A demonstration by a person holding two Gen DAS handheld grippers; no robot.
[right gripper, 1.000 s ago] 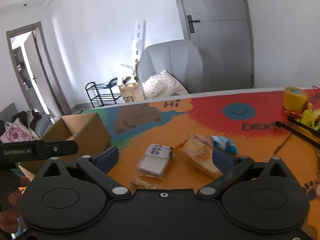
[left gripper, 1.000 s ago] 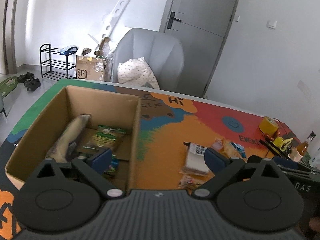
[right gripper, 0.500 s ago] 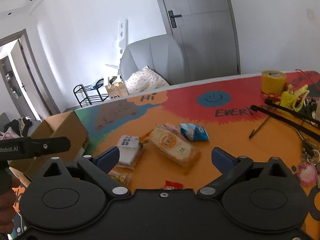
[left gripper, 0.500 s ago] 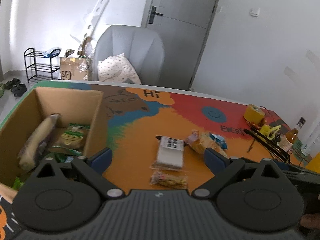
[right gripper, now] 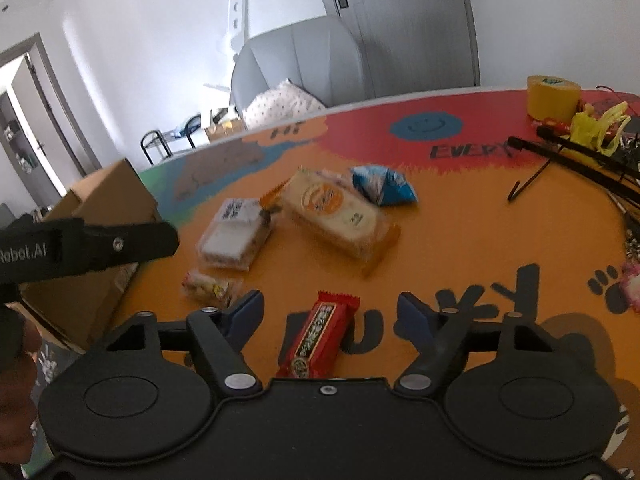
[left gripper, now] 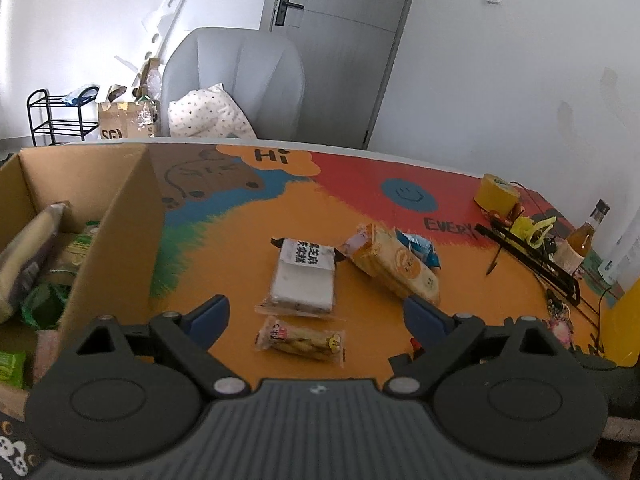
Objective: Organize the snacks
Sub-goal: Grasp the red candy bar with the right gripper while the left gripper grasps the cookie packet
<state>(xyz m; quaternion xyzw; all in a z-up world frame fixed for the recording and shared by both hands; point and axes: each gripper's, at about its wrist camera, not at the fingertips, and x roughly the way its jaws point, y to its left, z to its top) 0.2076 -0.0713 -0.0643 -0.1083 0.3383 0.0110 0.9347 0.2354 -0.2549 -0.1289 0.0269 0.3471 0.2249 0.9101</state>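
Your right gripper (right gripper: 330,316) is closing around the red bar (right gripper: 318,338) without pressing it yet, while your left gripper (left gripper: 314,314) hangs wide open and closes a little over the small pack (left gripper: 300,338); the slick wrapper may slide out near its end.

Matt cardboard box (left gripper: 120,248), glossy red wrapper (right gripper: 316,336)

Red snack bar (right gripper: 318,334): lying flat, nearest. Small clear packet (left gripper: 301,339), white-labelled cake pack (left gripper: 305,278), orange cracker pack (left gripper: 394,266), blue pouch (left gripper: 419,247): flat, right of cardboard box (left gripper: 116,240).
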